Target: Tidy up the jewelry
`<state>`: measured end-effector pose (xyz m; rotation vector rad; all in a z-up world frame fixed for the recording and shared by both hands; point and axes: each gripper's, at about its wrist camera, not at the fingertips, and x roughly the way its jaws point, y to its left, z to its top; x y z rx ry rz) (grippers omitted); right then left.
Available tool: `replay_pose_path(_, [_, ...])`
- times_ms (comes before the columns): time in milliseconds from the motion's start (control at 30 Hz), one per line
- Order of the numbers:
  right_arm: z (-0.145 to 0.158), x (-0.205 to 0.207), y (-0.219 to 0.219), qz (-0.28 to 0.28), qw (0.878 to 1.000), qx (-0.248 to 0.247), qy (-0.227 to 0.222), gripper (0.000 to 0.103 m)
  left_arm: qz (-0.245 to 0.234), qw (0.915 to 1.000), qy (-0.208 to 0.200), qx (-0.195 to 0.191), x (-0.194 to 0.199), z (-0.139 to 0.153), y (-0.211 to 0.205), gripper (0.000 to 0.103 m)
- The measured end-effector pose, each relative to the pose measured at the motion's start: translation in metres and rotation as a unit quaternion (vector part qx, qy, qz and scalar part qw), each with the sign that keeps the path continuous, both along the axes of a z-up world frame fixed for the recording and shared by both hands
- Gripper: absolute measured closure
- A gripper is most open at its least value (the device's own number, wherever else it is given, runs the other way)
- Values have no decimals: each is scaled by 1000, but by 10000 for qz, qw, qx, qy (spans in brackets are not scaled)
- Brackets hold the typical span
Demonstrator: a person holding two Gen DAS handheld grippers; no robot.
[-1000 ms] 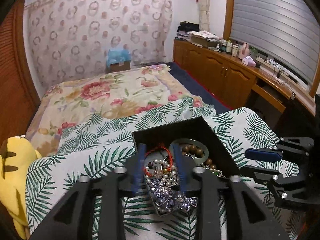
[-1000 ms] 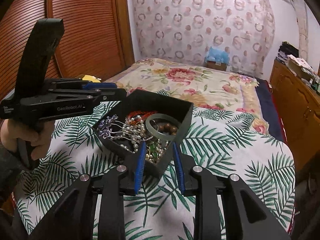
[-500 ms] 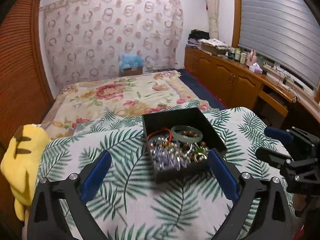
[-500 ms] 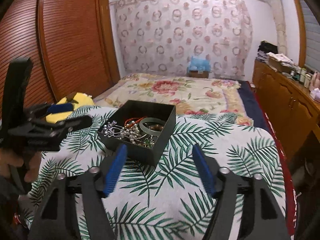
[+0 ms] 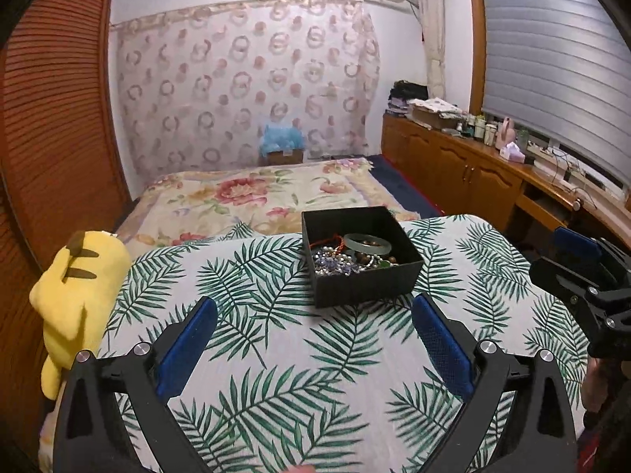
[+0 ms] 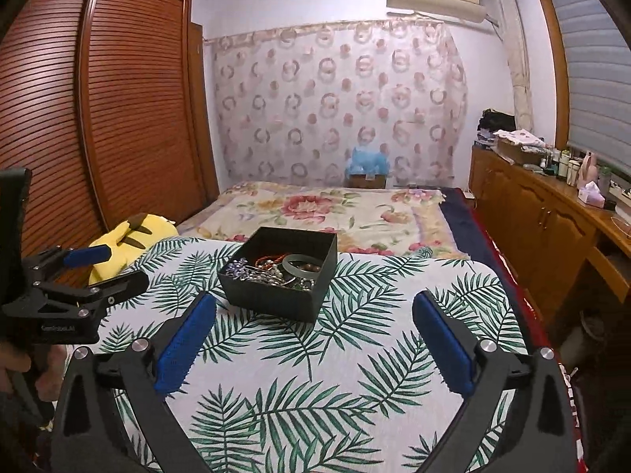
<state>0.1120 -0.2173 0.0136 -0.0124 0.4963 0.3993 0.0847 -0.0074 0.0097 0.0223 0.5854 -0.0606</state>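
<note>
A black open box (image 5: 366, 283) sits on the leaf-print cloth (image 5: 315, 354); it also shows in the right wrist view (image 6: 272, 295). It holds a tangle of jewelry (image 5: 339, 262): a pale green bangle (image 5: 366, 242), pearl and crystal strands, a red cord, brown beads. My left gripper (image 5: 313, 311) is open and empty, well back from the box. My right gripper (image 6: 313, 307) is open and empty, also back from the box. Each gripper shows at the side of the other's view, the right one (image 5: 568, 260) and the left one (image 6: 102, 268).
A yellow plush toy (image 5: 79, 287) lies at the cloth's left edge. A flowered bed cover (image 5: 256, 193) lies beyond the box. A wooden wardrobe (image 6: 98, 118) stands on the left and wooden cabinets (image 5: 473, 173) with clutter on the right.
Both grippers have opened wide and pulled back and up from the box. The box now sits farther away in both views.
</note>
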Motion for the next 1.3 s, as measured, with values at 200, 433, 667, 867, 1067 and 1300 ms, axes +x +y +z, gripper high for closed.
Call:
replay_pose_path(200, [4,-5,-2,-53,9999,101,-80,3,91,9999,-90,8,-8,5,1,8])
replay_pose_path(433, [2,-7,-2,-60,9999,90,-97,3,92,9998,-160,2,-14,7,0,8])
replay_pose_path(667, [2,-7,-2,-67,9999,89,-116,3,86,9998,-169,-3,-14,8,-1,8])
replay_pose_path(867, [0,-10,-4,-100,9998,79,-151,3,97,9997,-215,-29,-16,11,-1,8])
replay_pose_path(1067, [1,-12,-7,-116,9998,86,-164,3,125,9994,-326,-37,-27,18,-3,8])
replay_pose_path(1300, [5,-16,-9,-115,9997,101,-188,3,126,9993,-335,-50,-30,19,-3,8])
